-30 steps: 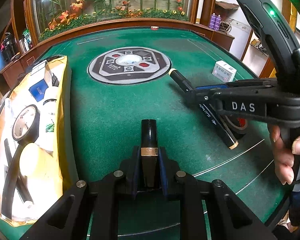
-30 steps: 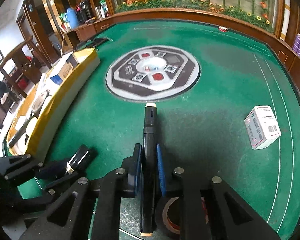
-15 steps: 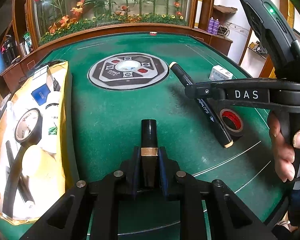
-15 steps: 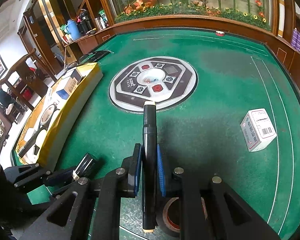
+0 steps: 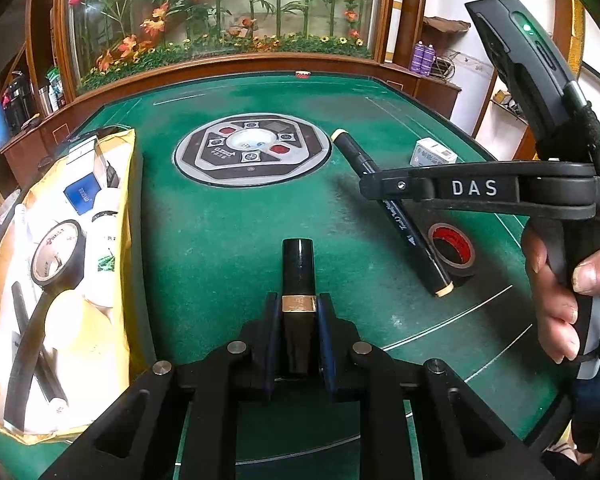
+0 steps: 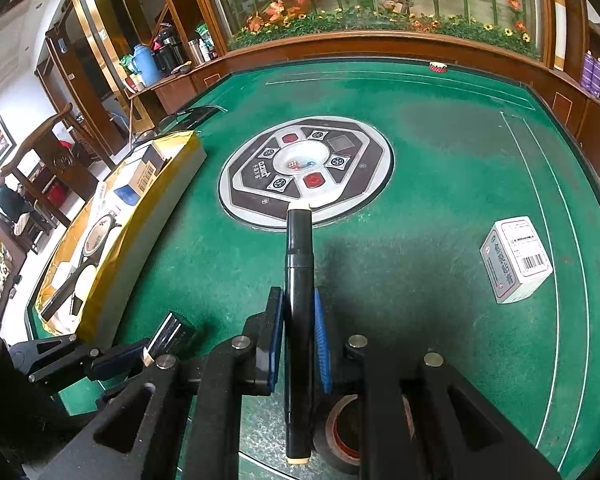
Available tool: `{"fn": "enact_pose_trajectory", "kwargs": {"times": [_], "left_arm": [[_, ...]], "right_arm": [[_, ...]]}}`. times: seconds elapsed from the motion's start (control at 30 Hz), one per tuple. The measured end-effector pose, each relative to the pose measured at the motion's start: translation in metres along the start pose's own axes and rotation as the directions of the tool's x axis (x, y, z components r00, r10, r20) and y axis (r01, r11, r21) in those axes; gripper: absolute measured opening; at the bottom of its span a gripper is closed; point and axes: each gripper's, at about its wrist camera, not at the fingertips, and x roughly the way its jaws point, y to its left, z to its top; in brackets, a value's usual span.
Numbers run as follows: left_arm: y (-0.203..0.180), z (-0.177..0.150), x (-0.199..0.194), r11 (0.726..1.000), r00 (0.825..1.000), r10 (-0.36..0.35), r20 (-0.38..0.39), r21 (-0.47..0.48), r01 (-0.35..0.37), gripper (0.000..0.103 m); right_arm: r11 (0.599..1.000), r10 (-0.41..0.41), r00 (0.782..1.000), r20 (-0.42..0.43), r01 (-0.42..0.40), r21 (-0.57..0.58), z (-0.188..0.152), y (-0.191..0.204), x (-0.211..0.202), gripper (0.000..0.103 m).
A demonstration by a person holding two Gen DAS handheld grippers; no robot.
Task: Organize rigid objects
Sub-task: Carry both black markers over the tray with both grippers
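Bright daylight, sharp, strong fisheye warp

Your right gripper (image 5: 374, 184) hides the middle of the black marker (image 5: 416, 244) in the left wrist view, and the marker in turn covers the near-left edge of the tape roll (image 5: 454, 246). In the right wrist view, the gripper frame covers most of that tape roll (image 6: 342, 436). The yellow tray (image 5: 130, 184) is cut off at the left edge, its contents overlapping. The white box (image 6: 516, 260) carries print too small to read.
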Motion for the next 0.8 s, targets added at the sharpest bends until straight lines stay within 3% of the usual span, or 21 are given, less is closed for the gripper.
{"fn": "enact_pose_trajectory", "kwargs": {"times": [0.8], "left_arm": [[0.012,0.013,-0.045,0.999,0.994,-0.012,0.109,-0.039,0.016,0.018]], "right_arm": [[0.999,0.027,1.000,0.012,-0.028,0.045,0.003,0.000,0.000,0.014]]}}
